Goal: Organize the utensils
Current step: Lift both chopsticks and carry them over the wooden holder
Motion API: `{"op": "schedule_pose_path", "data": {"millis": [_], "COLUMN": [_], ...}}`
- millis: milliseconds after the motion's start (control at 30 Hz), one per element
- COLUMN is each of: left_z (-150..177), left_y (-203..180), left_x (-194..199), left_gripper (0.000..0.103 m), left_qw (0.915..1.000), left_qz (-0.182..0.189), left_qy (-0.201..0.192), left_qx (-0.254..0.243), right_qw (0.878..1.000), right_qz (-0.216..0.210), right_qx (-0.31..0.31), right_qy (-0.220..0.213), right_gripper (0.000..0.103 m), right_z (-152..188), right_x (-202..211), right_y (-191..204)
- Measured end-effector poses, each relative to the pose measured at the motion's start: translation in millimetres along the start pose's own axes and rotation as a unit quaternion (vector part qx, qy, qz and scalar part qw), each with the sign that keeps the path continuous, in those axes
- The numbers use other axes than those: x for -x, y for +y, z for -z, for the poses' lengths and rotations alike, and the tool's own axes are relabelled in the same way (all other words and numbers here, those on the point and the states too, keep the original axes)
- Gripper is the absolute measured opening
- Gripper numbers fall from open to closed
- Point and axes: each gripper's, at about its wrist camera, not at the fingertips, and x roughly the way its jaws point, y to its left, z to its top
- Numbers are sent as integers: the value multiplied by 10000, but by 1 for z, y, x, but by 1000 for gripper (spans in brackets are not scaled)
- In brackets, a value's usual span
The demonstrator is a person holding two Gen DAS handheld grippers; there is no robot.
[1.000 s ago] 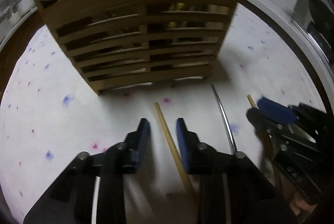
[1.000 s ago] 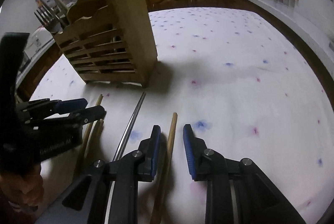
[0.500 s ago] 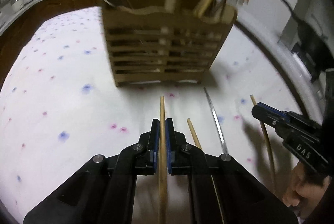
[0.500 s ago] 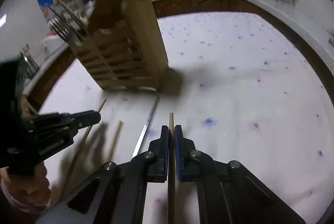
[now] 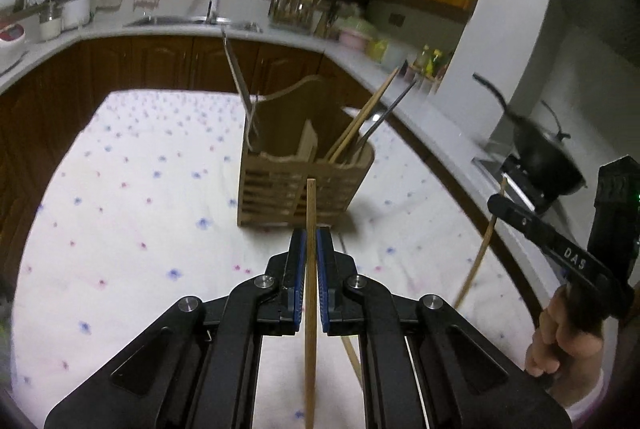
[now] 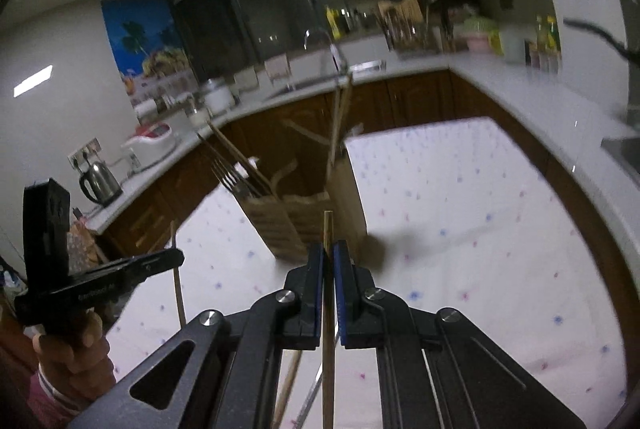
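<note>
Your left gripper [image 5: 311, 249] is clamping a wooden chopstick [image 5: 310, 229] between its blue pads, the stick's tip showing in front of the slatted wooden utensil holder [image 5: 296, 189] that is standing on the dotted white tablecloth [image 5: 140, 209]. Your right gripper [image 6: 328, 261] is pinching a second wooden chopstick [image 6: 328, 229] the same way, its tip pointing toward that holder [image 6: 296, 225]. The holder is already carrying forks [image 6: 230, 177] in one compartment and upright chopsticks [image 5: 360, 121] in another. Another wooden chopstick [image 5: 354, 357] and a metal chopstick [image 6: 310, 397] are lying on the cloth below your grippers
</note>
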Motion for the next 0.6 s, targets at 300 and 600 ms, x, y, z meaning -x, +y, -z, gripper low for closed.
{"op": "schedule_pose_path", "data": {"millis": [300, 600], "left_z": [-3, -6], "left_y": [1, 6], "left_x": [25, 28], "left_gripper": [5, 5], "left_qw": [9995, 9991], "left_qz": [-60, -149], "left_qy": [-303, -383], "left_qx": [39, 89], "right_qw": [9989, 9988], "right_qz": [-30, -61], "right_qx": [107, 140], "right_qy": [-458, -467], "right_gripper": [5, 5], "right_z": [-19, -19], "right_x": [23, 22], "right_y": [12, 15]}}
